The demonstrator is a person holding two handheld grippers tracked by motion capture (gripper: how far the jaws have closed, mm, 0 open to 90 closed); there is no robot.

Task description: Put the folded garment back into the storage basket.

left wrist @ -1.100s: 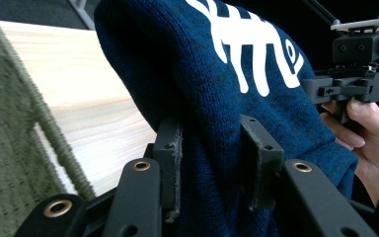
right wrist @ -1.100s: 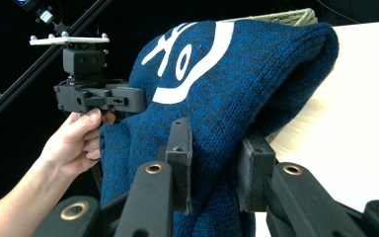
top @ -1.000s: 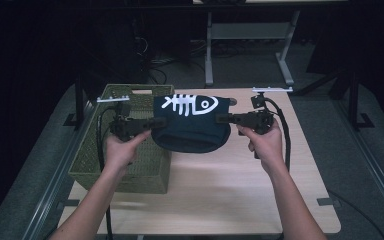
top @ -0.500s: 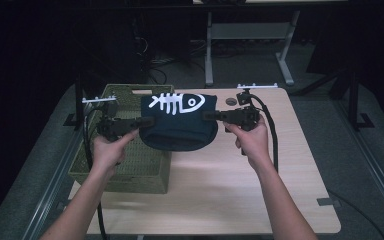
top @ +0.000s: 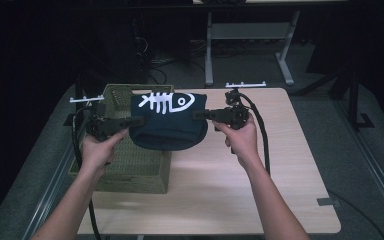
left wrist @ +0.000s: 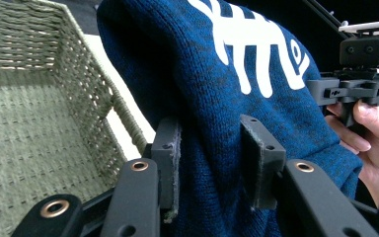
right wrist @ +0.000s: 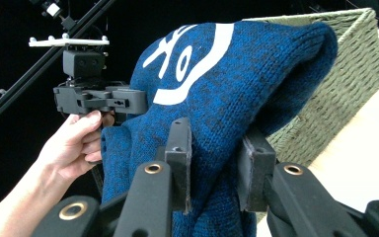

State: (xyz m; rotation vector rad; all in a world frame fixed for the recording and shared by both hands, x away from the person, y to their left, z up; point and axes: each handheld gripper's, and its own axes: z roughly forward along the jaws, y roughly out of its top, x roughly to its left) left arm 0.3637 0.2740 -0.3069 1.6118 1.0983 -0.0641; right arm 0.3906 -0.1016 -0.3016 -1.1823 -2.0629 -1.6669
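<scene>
Dark floor and a metal frame ring the pale wooden table [top: 260,185], where a green wicker basket [top: 130,165] stands at the near left corner. Everything below is placed by that basket.

A folded navy knit sweater with a white fish-skeleton print [top: 169,122] hangs in the air over the basket's right rim, partly above the open interior and partly above the bare table just to the right of the basket. The left gripper [top: 130,121] pinches the sweater's left edge from above the basket; in the left gripper view its jaws stand nearly together with a thick fold of knit [left wrist: 212,148] pressed between the pads. The right gripper [top: 202,115] clamps the opposite edge, out to the right of the basket, its jaws also nearly closed on bunched fabric [right wrist: 212,163].

By my reading the work is putting the folded sweater into the basket. The folding and the lift look finished; what is left is to bring the garment fully over the interior, lower it to the woven floor and let go. The basket's inside looks empty in the left gripper view.

Against the earlier high views, both hands and the sweater have shifted leftward: a second ago the garment hung right of the basket, mostly over the table, and now it overlaps the basket's right half. The grip on both edges looks unchanged.
</scene>
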